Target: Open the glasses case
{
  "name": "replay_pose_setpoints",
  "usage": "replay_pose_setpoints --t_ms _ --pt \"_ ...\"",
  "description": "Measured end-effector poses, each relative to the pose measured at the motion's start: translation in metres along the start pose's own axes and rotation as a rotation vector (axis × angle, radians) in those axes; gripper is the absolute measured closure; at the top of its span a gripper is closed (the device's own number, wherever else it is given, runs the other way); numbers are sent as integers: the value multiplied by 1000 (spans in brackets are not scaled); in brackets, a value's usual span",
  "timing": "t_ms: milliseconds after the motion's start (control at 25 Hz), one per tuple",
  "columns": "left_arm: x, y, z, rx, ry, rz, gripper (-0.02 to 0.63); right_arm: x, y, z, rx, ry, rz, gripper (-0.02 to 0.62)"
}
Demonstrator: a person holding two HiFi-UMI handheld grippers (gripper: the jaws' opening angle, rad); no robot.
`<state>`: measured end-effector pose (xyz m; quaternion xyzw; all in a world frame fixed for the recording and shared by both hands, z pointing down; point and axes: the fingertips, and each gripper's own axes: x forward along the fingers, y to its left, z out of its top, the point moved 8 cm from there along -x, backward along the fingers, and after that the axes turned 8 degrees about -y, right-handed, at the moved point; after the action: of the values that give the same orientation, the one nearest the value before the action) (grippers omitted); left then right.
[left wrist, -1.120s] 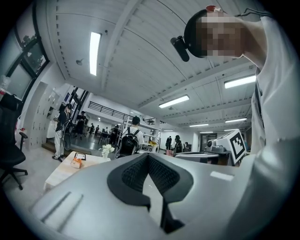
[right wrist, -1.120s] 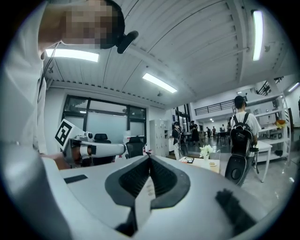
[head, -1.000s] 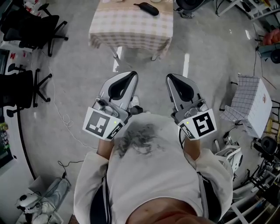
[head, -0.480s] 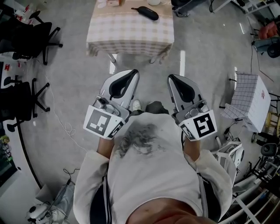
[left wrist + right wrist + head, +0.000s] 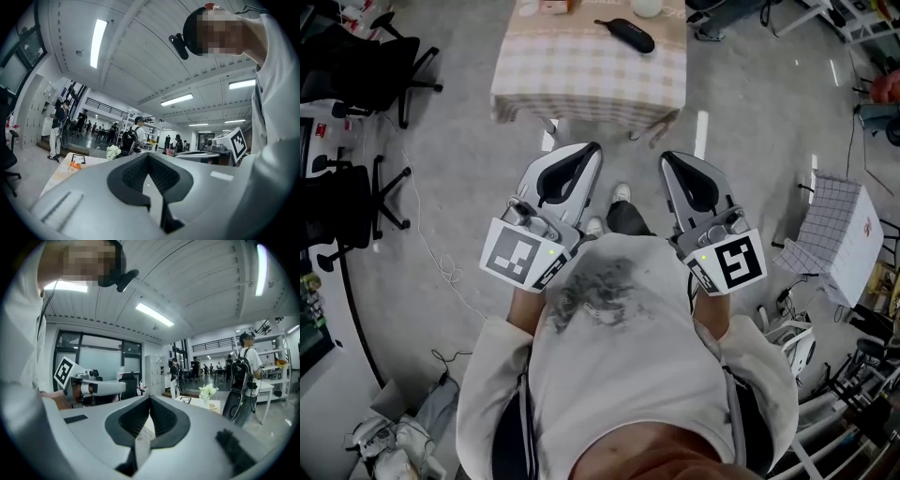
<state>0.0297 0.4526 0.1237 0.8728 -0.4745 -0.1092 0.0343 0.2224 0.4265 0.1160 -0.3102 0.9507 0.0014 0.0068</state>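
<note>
A black glasses case (image 5: 625, 34) lies on a small table with a checked cloth (image 5: 589, 73) at the top of the head view. Both grippers are held in front of my chest, well short of the table and above the floor. My left gripper (image 5: 591, 150) is shut with nothing in it, and so is my right gripper (image 5: 667, 157). In the left gripper view the left gripper (image 5: 148, 156) has its jaws together. The right gripper (image 5: 149, 398) in its own view is likewise closed and empty. The case is hidden in both gripper views.
Black office chairs (image 5: 358, 66) stand at the left. A white box with a grid cloth (image 5: 839, 228) and stools are at the right. A white flower bunch (image 5: 207, 391) and a small card (image 5: 77, 159) sit on the table. People stand in the hall beyond.
The table and case have come nearer and shifted slightly right in the head view. Both grippers kept their pose in front of the chest, still shut.
</note>
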Motion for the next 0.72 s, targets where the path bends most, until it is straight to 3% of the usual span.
replay_pose_setpoints --t_ms 720 --pt "108 16 -9 26 38 85 604 37 -124 -3 24 4 105 578"
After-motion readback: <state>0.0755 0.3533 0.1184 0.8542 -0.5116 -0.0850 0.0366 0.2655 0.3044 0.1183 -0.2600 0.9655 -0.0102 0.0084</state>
